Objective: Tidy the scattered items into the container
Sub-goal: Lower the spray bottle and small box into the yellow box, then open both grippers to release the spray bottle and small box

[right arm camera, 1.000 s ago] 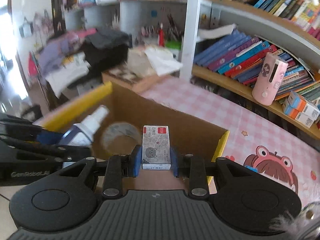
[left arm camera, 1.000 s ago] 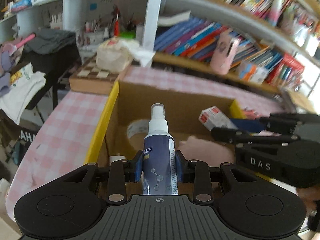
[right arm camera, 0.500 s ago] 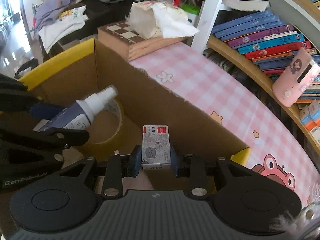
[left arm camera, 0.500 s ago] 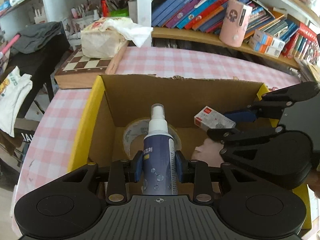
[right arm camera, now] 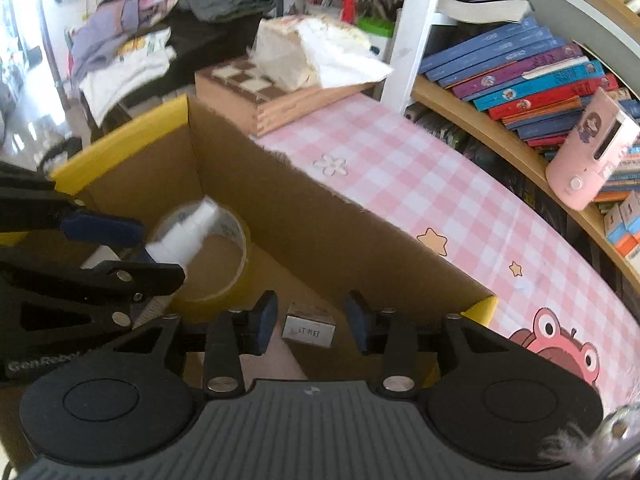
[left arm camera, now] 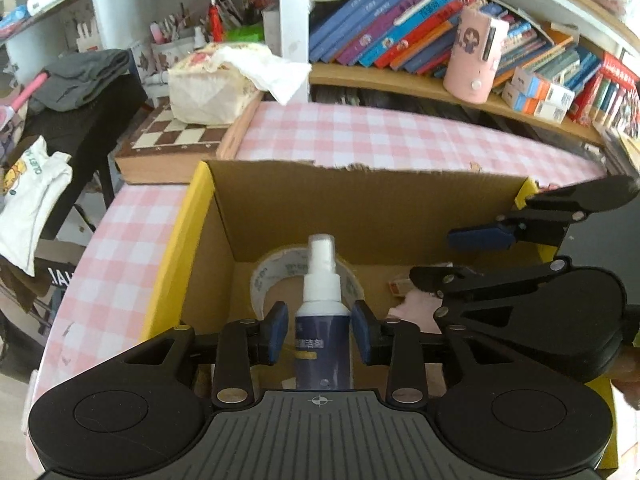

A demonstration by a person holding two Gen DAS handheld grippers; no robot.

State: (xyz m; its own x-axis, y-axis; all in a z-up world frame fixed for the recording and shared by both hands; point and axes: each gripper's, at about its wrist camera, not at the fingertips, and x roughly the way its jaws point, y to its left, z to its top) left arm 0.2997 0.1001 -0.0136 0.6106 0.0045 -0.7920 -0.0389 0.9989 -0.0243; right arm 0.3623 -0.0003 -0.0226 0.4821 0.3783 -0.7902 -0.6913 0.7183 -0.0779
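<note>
Over the open cardboard box (left arm camera: 360,208) with yellow flaps, my left gripper (left arm camera: 319,332) has its jaws opening. A navy spray bottle (left arm camera: 322,324) with a white nozzle stands between the blue pads, a gap on each side. My right gripper (right arm camera: 312,322) is opening too; a small grey staple box (right arm camera: 308,326) sits low between its pads, untouched. In the box (right arm camera: 320,224) lie a tape roll (left arm camera: 276,272) and something pink (left arm camera: 412,306). Each view shows the other gripper beside it: right gripper (left arm camera: 480,256), left gripper (right arm camera: 120,248).
The box stands on a pink checked tablecloth (left arm camera: 380,136). A wooden chessboard case (left arm camera: 176,144) with a tissue pack (left arm camera: 216,88) lies behind it. A bookshelf (right arm camera: 520,80) and a pink device (right arm camera: 588,152) line the far side. Clothes (left arm camera: 32,184) hang left.
Both grippers' pads have spread apart. The spray bottle and the staple box have slipped lower between them, no longer clamped. Earlier, both hands moved in over the box.
</note>
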